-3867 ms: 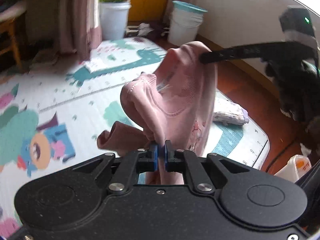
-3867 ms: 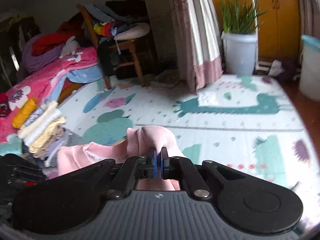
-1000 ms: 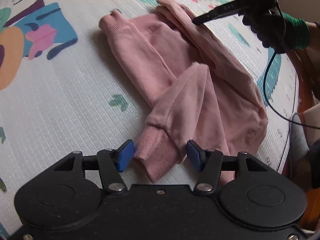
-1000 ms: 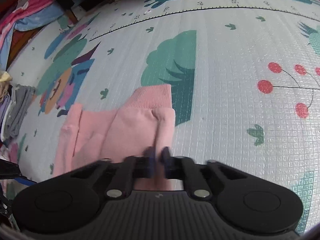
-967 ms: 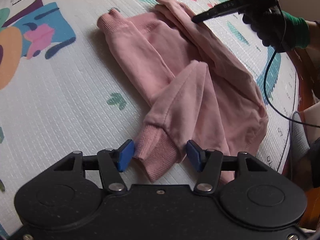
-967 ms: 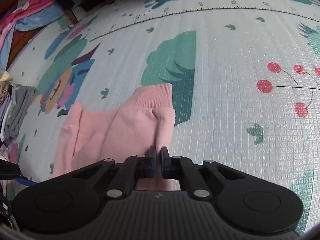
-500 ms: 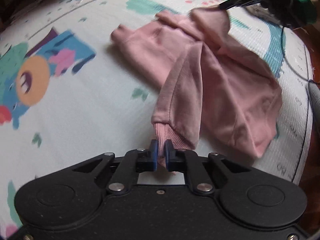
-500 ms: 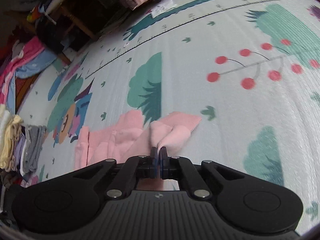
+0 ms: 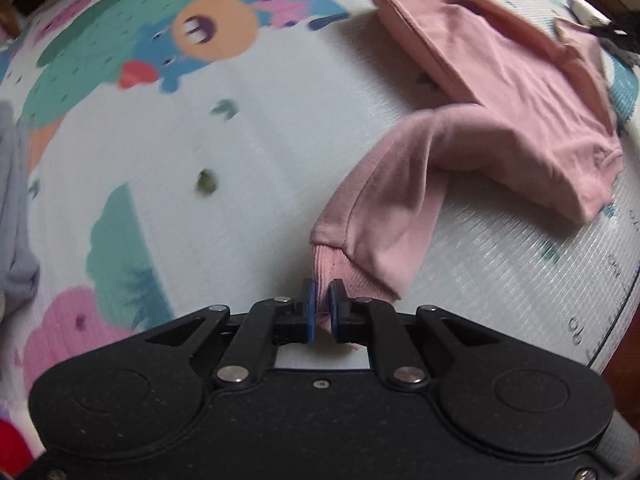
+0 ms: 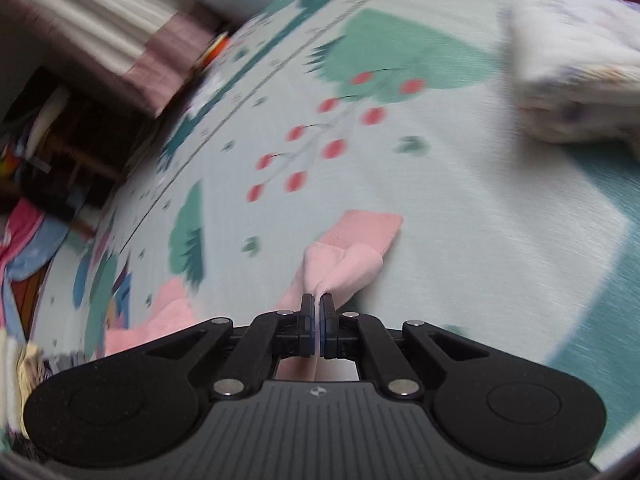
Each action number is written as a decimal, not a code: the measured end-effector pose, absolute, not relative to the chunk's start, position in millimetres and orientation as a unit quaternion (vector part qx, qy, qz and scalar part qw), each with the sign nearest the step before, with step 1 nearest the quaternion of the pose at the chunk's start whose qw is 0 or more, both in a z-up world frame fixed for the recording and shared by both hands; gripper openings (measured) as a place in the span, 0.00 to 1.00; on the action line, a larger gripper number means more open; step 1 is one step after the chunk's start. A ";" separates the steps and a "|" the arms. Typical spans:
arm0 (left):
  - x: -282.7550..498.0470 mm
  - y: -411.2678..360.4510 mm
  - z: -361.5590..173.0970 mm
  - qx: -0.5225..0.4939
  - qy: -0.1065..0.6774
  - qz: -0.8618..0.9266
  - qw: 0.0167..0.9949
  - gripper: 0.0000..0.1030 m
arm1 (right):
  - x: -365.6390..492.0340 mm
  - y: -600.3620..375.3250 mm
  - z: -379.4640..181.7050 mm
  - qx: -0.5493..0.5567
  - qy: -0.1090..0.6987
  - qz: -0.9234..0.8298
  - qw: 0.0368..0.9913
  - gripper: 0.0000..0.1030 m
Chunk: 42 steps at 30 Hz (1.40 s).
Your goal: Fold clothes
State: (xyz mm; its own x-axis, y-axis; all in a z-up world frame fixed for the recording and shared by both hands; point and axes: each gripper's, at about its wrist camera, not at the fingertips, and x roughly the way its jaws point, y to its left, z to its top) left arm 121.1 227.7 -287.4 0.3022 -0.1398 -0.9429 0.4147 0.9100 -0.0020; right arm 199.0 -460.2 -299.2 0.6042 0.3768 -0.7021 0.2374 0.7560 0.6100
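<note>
A pink sweatshirt point(image 9: 516, 92) lies spread on the printed play mat point(image 9: 240, 152). My left gripper point(image 9: 322, 312) is shut on the ribbed cuff point(image 9: 352, 276) of one sleeve and holds it stretched out from the body. My right gripper point(image 10: 317, 322) is shut on another part of the pink sweatshirt point(image 10: 344, 256), a bunched fold near a cuff. The right gripper shows dimly at the far right of the left wrist view point(image 9: 616, 36).
A folded white garment point(image 10: 576, 80) lies on the mat to the right. A grey garment point(image 9: 12, 208) sits at the left edge. A stack of folded clothes point(image 10: 24, 364), a chair with clothes and a curtain point(image 10: 120, 40) stand at the left.
My left gripper shut on the sleeve cuff and pulled the sleeve out sideways. My right gripper, still shut on the sweatshirt, swung right and drew the fabric with it.
</note>
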 end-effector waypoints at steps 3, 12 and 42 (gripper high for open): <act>111.7 229.9 -284.0 0.155 0.556 -0.181 0.796 0.06 | 182.5 -474.1 -307.0 0.355 0.442 0.022 0.824 0.04; 80.9 189.6 -250.2 0.437 0.375 -0.151 0.803 0.06 | 155.6 -497.5 -307.3 0.371 0.427 -0.020 0.824 0.04; 161.6 271.3 -269.9 -0.040 0.466 0.013 0.884 0.20 | 164.5 -366.4 -296.4 0.083 0.476 0.134 0.865 0.14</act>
State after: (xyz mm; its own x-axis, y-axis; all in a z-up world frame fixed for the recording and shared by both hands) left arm 161.6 271.3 -269.9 0.5651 -0.0151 -0.8249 -0.0601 0.9964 -0.0594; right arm 164.5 -366.4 -296.4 0.5111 0.3111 -0.8013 -0.1528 0.9503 0.2714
